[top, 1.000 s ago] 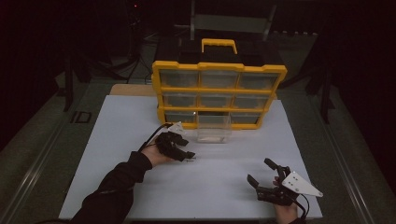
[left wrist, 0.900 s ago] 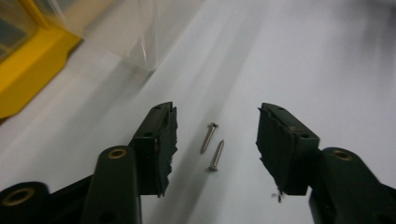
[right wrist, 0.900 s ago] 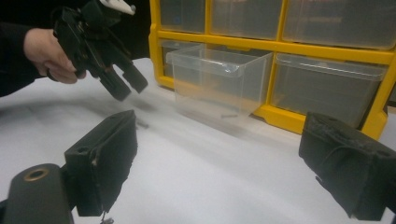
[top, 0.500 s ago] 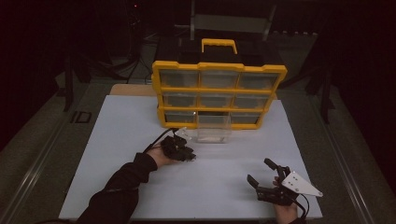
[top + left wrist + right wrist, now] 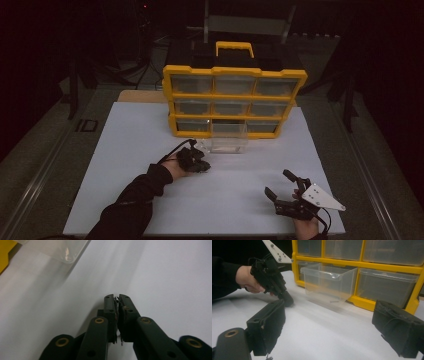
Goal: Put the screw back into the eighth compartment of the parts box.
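Clear drawer (image 5: 229, 144) stands on the white table (image 5: 125, 150) before the yellow organizer (image 5: 235, 100). Left gripper (image 5: 116, 298) has just pressed its jaws together, perhaps pinching something tiny. Right gripper (image 5: 280, 185) rests with jaws spread.

High view: above table's near edge, facing forward-down. Gripper views: low, close over the white table (image 5: 125, 150); both share the clear drawer (image 5: 328, 283).
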Available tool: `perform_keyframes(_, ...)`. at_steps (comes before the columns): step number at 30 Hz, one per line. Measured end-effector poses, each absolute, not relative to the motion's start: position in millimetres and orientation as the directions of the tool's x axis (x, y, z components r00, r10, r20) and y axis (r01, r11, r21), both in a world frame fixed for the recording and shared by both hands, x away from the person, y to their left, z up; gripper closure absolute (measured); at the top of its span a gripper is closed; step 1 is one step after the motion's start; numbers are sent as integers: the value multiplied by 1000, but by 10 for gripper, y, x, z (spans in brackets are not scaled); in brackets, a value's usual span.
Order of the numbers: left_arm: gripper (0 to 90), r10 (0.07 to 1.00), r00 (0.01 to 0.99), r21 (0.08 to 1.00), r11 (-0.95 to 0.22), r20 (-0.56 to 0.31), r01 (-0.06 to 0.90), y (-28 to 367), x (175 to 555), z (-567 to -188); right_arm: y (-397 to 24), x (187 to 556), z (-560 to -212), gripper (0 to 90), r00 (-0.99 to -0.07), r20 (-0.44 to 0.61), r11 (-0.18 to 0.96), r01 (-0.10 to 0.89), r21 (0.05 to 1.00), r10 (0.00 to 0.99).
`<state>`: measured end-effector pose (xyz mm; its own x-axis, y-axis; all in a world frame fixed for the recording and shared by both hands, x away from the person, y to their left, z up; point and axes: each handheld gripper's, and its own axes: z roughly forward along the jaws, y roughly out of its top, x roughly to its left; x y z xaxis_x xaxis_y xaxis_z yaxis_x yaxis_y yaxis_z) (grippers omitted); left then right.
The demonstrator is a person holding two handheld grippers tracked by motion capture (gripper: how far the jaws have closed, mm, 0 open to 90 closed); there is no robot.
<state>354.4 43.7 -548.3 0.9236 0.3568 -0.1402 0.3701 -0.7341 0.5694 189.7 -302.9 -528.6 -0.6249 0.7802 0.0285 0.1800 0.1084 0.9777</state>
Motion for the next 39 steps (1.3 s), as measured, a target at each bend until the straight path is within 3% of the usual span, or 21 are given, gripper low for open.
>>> perform_keyframes(12,871,382,913,575,-718,-146,393,499,3566,-5402,-3030,1896,-5283,116,-625,25,110,177,978,780)
perform_keyframes(39,871,460,882,684,-609,-107,401,673,3814,-4280,-3027,1898,-5287,116,-623,31,106,182,978,781)
